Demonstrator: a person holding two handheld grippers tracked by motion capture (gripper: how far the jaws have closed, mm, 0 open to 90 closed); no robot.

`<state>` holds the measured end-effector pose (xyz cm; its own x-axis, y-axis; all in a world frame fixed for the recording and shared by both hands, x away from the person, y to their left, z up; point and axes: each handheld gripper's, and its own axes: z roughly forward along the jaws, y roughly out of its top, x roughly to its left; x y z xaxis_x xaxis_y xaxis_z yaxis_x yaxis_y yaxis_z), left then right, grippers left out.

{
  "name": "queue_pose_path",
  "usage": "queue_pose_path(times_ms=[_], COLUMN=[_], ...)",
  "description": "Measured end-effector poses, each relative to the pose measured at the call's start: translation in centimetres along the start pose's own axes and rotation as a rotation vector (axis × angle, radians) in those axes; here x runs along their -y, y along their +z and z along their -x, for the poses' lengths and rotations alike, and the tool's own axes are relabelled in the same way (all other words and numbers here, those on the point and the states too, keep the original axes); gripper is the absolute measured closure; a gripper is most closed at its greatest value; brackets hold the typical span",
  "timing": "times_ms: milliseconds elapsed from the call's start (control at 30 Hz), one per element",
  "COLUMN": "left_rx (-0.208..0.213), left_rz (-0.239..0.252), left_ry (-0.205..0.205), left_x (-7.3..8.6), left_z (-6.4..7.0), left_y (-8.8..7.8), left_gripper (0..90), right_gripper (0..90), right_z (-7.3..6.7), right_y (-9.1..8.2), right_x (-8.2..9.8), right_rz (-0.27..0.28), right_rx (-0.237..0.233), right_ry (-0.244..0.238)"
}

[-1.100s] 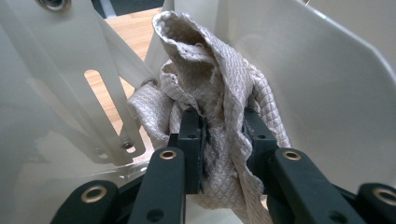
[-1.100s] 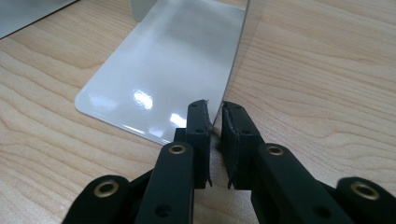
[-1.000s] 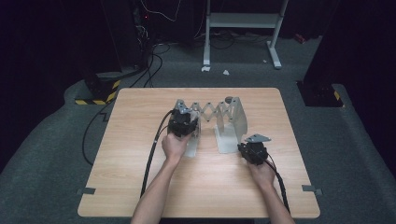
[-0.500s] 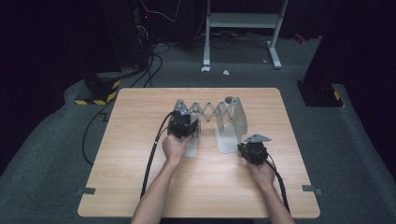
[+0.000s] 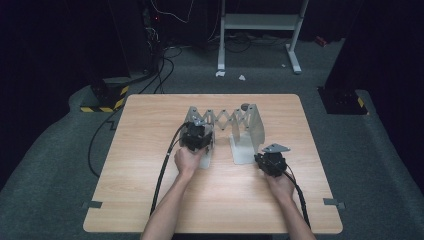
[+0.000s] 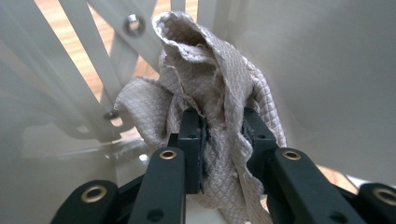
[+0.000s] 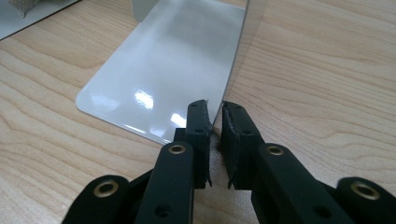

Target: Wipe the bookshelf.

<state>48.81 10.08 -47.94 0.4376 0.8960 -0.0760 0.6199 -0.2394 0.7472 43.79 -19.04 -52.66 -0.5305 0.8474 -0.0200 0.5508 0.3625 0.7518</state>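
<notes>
A metal rack (image 5: 224, 120) with a scissor linkage between two L-shaped end plates stands in the middle of the wooden table (image 5: 150, 125). My left gripper (image 5: 196, 136) is at the rack's left plate, shut on a crumpled grey quilted cloth (image 6: 210, 88) that bulges out above the jaws (image 6: 219, 116) against the plate's pale wall (image 6: 327, 70). My right gripper (image 5: 267, 161) sits low at the near corner of the right plate. There its jaws (image 7: 214, 109) are shut on the thin edge of the upright wall (image 7: 243, 42), beside the flat shiny foot (image 7: 163, 70).
Linkage bars (image 6: 88, 60) with rivets cross behind the cloth. Cables (image 5: 165, 165) trail from both grippers toward the near table edge. Beyond the table stand a white desk frame (image 5: 260, 25), a black box (image 5: 345, 100) at the right, and striped floor tape (image 5: 102, 105).
</notes>
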Motion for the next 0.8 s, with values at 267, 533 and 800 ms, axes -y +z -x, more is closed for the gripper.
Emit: queue_pose_path(times_ms=[267, 533, 800], left_rx=[-0.011, -0.026, -0.028], left_rz=[-0.022, -0.048, -0.056], left_ry=[0.007, 0.025, 0.027], left_x=[0.5, 0.9, 1.2], left_z=[0.0, 0.2, 0.3], left_y=[0.7, 1.3, 1.5], left_gripper=[73.4, 73.4, 73.4], right_gripper=[81.4, 81.4, 81.4], right_z=[0.0, 0.0, 0.0], right_y=[0.0, 0.0, 0.0], right_x=[0.0, 0.0, 0.0], right_rz=[-0.001, -0.001, 0.0], right_rx=[-0.001, -0.002, -0.002], right_ry=[0.0, 0.001, -0.001])
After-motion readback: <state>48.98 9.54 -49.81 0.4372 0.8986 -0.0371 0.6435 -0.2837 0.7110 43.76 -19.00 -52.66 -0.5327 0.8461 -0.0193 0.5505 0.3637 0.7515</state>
